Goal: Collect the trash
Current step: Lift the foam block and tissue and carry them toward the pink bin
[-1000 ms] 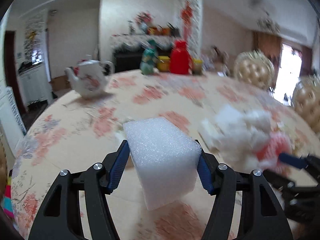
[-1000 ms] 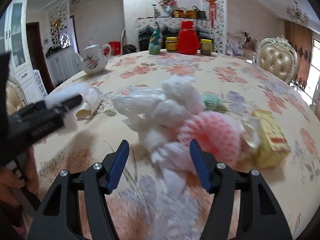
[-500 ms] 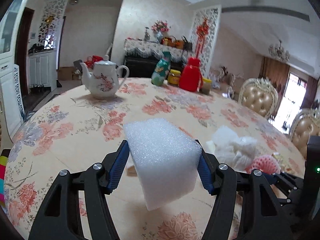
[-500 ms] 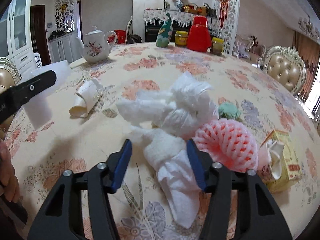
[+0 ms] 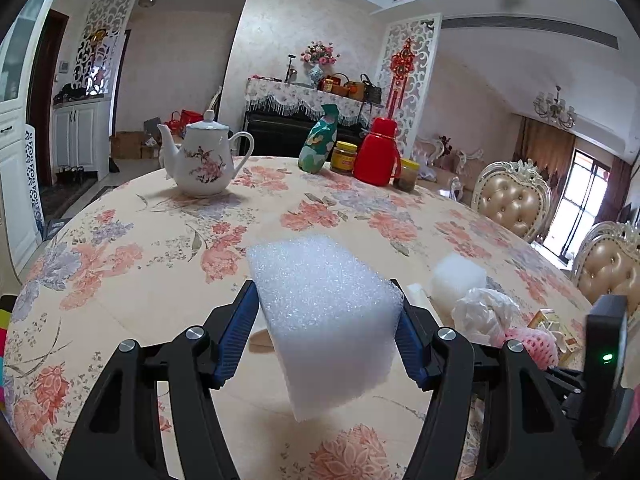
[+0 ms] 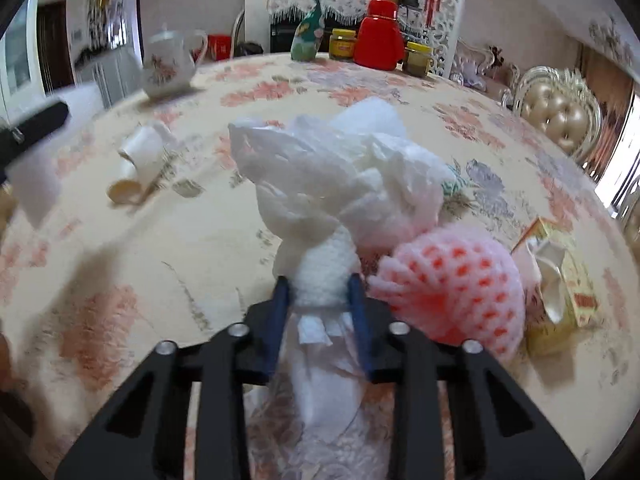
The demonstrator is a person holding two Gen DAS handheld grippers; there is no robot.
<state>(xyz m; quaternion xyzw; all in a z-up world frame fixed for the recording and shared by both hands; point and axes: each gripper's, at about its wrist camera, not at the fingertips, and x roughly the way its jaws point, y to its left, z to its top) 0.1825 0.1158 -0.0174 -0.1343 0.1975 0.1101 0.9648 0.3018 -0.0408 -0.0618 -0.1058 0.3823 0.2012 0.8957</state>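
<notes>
My left gripper [image 5: 325, 322] pinches a white foam block [image 5: 326, 312] and holds it clear above the flowered table [image 5: 140, 264]. My right gripper [image 6: 320, 292] is squeezed on the neck of a white crumpled bag [image 6: 340, 176] lying mid-table, touching the pink foam net [image 6: 452, 288]. I worry the thin neck slips out if I lift fast. Dragging the bag could also roll the net into the yellow carton [image 6: 568, 284]. The foam sits skewed and may twist free.

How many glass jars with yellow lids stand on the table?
2. One jar stands between the green vase and the red thermos; the other jar stands right of the thermos. More may hide behind them.
</notes>
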